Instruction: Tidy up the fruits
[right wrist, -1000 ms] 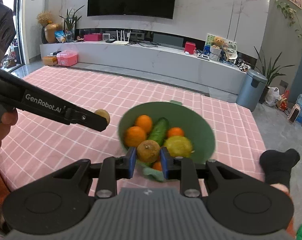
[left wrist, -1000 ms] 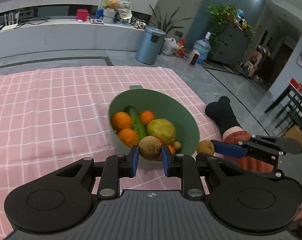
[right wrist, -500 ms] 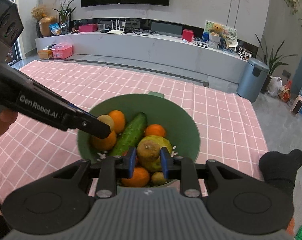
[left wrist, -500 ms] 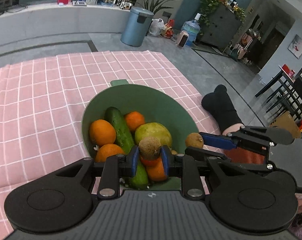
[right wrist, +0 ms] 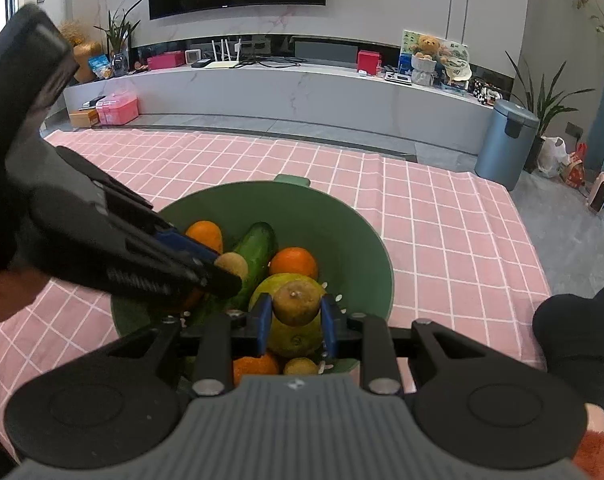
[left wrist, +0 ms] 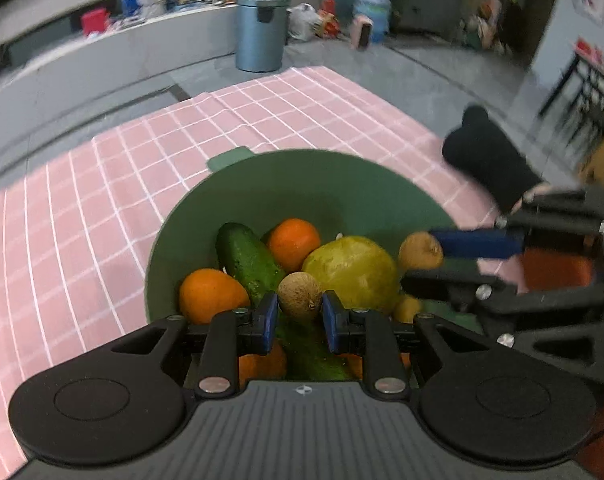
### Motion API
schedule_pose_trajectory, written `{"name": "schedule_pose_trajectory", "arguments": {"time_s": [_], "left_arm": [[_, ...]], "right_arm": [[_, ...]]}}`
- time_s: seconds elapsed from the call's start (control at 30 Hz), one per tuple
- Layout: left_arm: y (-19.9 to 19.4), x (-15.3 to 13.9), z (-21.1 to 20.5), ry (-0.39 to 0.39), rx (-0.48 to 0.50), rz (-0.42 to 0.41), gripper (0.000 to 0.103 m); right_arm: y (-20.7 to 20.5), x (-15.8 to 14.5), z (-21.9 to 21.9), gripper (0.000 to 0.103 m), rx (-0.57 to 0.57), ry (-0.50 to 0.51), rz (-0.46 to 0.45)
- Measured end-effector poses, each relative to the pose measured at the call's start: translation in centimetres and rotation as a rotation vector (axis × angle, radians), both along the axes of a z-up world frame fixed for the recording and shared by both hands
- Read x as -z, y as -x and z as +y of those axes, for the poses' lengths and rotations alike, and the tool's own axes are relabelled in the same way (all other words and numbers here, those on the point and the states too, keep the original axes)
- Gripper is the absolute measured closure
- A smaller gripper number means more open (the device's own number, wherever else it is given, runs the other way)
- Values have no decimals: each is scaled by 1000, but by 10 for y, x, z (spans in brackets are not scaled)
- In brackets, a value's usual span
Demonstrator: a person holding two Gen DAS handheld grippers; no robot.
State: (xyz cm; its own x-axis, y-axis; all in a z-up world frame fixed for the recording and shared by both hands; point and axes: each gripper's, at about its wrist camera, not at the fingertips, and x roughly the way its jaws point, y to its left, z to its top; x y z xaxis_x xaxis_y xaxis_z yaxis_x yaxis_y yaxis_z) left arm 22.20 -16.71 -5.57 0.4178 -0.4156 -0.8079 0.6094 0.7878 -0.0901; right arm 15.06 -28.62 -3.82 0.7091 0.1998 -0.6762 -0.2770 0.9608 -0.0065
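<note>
A green bowl (left wrist: 302, 184) (right wrist: 342, 220) on the pink checked cloth holds oranges (left wrist: 293, 242), a cucumber (left wrist: 249, 260) and a large yellow-green fruit (left wrist: 350, 270). My left gripper (left wrist: 299, 316) is shut on a small brown kiwi-like fruit (left wrist: 299, 296) just above the bowl's contents; it also shows in the right wrist view (right wrist: 231, 265). My right gripper (right wrist: 295, 320) is shut on a brownish round fruit (right wrist: 295, 302) over the yellow-green fruit (right wrist: 293, 336); the fruit shows in the left wrist view (left wrist: 420, 250).
The pink checked cloth (right wrist: 442, 232) covers the table around the bowl. A person's black-socked foot (right wrist: 578, 324) lies at the right edge. A grey bin (right wrist: 502, 142) and a long white TV bench (right wrist: 302, 92) stand beyond the table.
Both grippers have moved forward and down over the bowl, each still holding its fruit. The fruits now hang low, close to the bowl's contents.
</note>
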Motion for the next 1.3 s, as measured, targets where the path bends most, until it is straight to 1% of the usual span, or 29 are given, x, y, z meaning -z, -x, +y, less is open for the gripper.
{"name": "schedule_pose_trajectory", "arguments": {"time_s": [0.07,0.2,0.23,0.27,0.33,0.4,0.5,0.6,0.77,0.93,1.17,1.3], "left_arm": [[0,2,-1,-6,8,5,76],[-2,4,1,8,4,12,75],[-2,3,1,12,2,8,73],[-2,3,3,15,-1,4,67],[-3,-1,6,36,-17,3,64],[-4,-8,17,85,-47,11,64],[-4,-20,30,112,-101,-8,63],[-2,-31,47,102,-161,-47,63],[1,-38,70,43,-244,-97,61],[5,-35,86,39,-279,-89,61],[13,-29,98,43,-293,-74,61],[17,-26,102,53,-306,-60,61]], "right_arm": [[0,1,0,81,2,1,2],[-3,1,1,81,4,-1,11],[-4,1,1,81,3,-2,14],[-5,0,2,81,1,0,16],[-7,0,2,81,-5,6,17],[-9,-1,3,81,-10,8,19],[-15,-2,6,81,-23,10,22],[-25,-1,12,81,-37,14,28],[-50,3,24,81,-35,4,57],[-69,13,37,81,-55,37,94],[-81,18,38,81,-42,-8,148],[-85,19,41,81,-41,3,168]]}}
